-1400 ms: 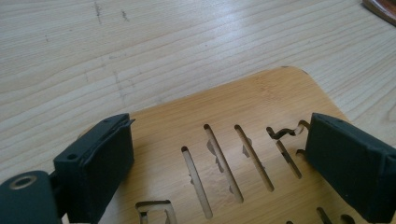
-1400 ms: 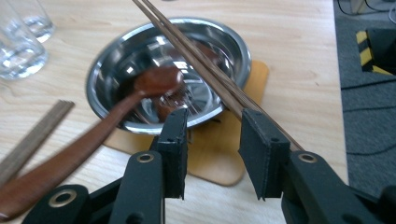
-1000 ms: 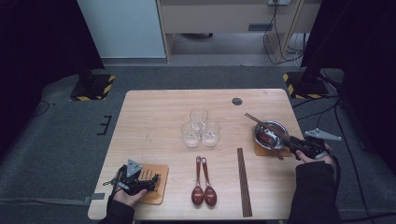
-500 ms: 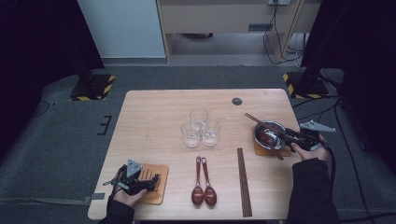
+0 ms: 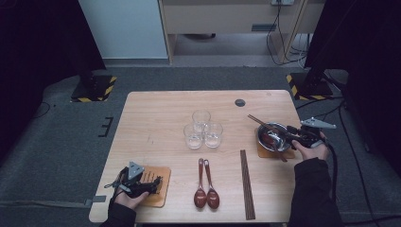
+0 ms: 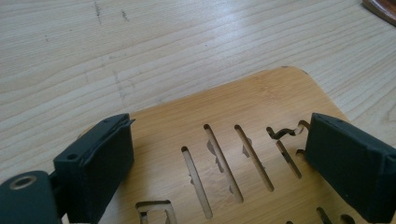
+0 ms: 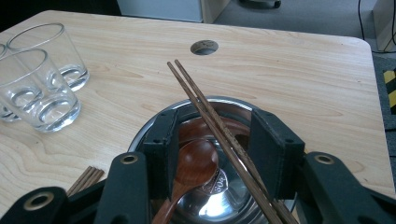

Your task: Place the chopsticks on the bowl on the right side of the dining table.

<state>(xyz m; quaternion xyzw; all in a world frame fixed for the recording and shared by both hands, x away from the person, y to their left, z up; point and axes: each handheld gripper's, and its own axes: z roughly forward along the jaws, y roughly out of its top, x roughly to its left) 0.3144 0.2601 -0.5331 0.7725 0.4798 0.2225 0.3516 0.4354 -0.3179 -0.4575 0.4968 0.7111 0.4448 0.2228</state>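
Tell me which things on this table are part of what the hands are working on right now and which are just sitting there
In hand:
- metal bowl, between the right gripper jaws, which have just been opening
- wooden spoon and chopsticks in that bowl
- slotted wooden coaster under the left gripper

Lying about:
- three glasses
- two spoons
- spare chopsticks

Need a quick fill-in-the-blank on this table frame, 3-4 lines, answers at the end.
1. The glasses at the table's middle number ____.
2. The steel bowl holds a wooden ____, and a pair of chopsticks rests across its rim.
3. The left gripper has its jaws open over a slotted wooden ____.
4. Near the front edge, two spoons lie to the ____ of the spare chopsticks.

Missing words: three; spoon; coaster; left
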